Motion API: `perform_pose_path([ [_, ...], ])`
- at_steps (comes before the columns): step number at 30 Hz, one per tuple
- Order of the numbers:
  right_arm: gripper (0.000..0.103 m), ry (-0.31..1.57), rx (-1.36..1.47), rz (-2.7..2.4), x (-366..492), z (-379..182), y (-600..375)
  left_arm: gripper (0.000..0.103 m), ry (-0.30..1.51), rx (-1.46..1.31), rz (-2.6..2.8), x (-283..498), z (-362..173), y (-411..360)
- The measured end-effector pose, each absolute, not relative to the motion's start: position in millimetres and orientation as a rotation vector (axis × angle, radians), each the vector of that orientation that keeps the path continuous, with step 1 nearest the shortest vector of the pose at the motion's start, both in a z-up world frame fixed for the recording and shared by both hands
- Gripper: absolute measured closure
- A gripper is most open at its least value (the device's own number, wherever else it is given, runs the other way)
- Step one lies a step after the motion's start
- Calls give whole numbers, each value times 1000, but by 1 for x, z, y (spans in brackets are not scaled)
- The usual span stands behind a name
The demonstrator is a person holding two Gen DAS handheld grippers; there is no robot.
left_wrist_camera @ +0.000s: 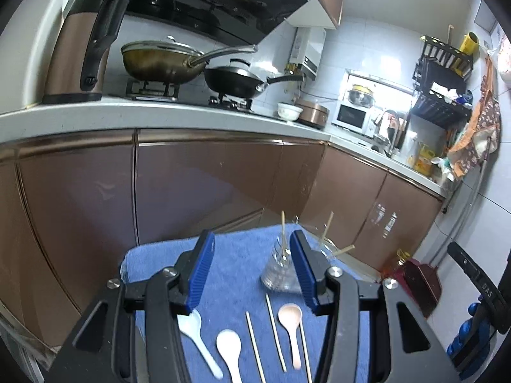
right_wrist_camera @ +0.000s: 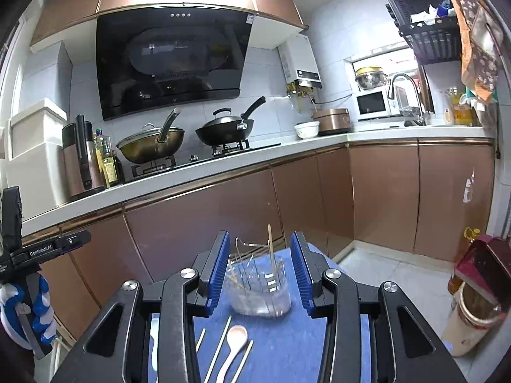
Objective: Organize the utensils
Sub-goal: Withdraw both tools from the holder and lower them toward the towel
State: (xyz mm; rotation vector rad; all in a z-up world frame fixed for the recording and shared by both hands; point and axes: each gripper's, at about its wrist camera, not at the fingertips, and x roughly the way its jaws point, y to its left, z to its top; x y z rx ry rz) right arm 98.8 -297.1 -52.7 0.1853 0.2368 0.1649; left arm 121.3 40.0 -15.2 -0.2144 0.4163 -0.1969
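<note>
A blue towel (left_wrist_camera: 230,274) covers a small table. On it lie two white spoons (left_wrist_camera: 230,348), a pink spoon (left_wrist_camera: 292,322) and several wooden chopsticks (left_wrist_camera: 255,344). A clear glass jar (left_wrist_camera: 279,271) stands at the far side with chopsticks standing in it. My left gripper (left_wrist_camera: 252,274) is open and empty above the utensils. In the right wrist view the jar (right_wrist_camera: 260,290) holds chopsticks, the pink spoon (right_wrist_camera: 234,344) lies in front of it, and my right gripper (right_wrist_camera: 260,271) is open and empty just short of the jar.
Brown kitchen cabinets (left_wrist_camera: 204,185) and a white counter (right_wrist_camera: 191,175) with two woks (right_wrist_camera: 223,129), a kettle (left_wrist_camera: 80,44) and a microwave (right_wrist_camera: 373,105) lie beyond the table. A bin (right_wrist_camera: 472,312) and an oil bottle (right_wrist_camera: 466,245) stand on the floor at the right.
</note>
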Motion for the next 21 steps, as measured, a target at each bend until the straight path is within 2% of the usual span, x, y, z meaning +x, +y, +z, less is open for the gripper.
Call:
perform_pose_path([
  [13,62,354,216,177,70,-78,-290,56,554,-239,-334,101,-50,51],
  [21,62,463,230,200,84,-108,-281,56,717,-322,-415,132,-90,56],
])
